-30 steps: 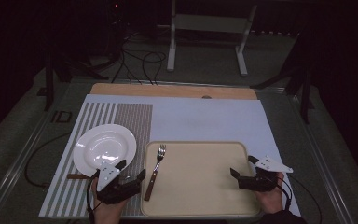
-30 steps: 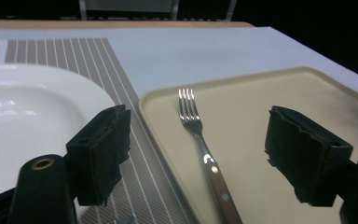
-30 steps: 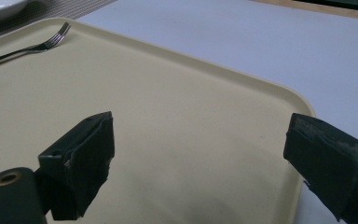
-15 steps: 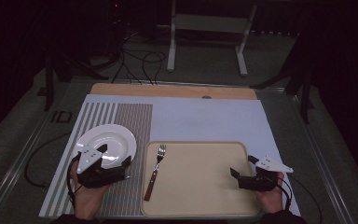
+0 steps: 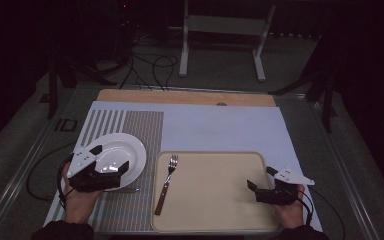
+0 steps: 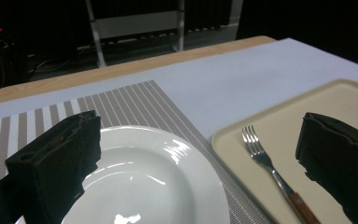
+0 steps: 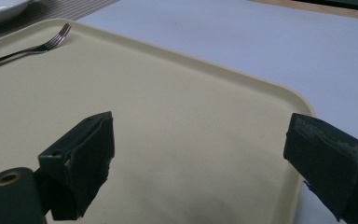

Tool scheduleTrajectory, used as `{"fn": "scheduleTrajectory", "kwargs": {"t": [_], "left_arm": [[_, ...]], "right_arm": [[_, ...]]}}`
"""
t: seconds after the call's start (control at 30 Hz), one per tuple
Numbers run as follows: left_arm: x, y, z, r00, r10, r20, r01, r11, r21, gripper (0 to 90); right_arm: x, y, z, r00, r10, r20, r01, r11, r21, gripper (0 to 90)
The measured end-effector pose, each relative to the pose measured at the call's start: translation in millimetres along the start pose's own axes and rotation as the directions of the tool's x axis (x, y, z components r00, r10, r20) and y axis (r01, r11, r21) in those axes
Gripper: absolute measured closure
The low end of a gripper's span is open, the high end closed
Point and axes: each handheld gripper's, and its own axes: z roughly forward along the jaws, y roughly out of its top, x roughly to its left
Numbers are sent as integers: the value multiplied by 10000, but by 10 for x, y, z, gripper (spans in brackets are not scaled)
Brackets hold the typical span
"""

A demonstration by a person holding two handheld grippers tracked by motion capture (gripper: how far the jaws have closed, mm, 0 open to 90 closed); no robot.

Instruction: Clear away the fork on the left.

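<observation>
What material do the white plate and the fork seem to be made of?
The plate looks like glazed ceramic: glossy white with bright reflections, though plastic is possible. The fork seems polished metal with shiny tines, and its handle looks like brown wood.

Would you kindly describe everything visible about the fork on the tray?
The fork has a shiny metal head with four tines and a slim metal neck running into a reddish-brown handle that looks like wood. It lies flat near the left edge of the beige tray, tines pointing away from the person, handle slightly angled toward the left. Only the tray touches it; neither claw is on it.
</observation>
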Motion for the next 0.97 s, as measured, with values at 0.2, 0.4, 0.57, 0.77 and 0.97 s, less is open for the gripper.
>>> {"fn": "scheduleTrajectory", "kwargs": {"t": [0.2, 0.4, 0.57, 0.77, 0.97], "left_arm": [[89, -141, 32, 9999, 101, 21, -101, 9999, 8, 0], [145, -292, 36, 9998, 180, -94, -181, 9998, -113, 0], [164, -435, 25, 9994, 25, -352, -34, 9997, -254, 0], [193, -540, 33, 9984, -19, -559, 2, 9996, -296, 0], [177, -554, 39, 9974, 181, -692, -197, 9995, -228, 0]], "right_arm": [[1, 1, -6, 10000, 6, 26, -5, 10000, -69, 85], [0, 1, -10, 10000, -25, 43, 26, 9999, -108, 86], [-6, 7, -20, 10000, -28, 36, 29, 9998, -206, 85], [-30, 26, -51, 9999, -24, 121, 29, 9992, -403, 86], [-49, 29, -82, 9998, 17, 221, -5, 9986, -524, 85]]}}
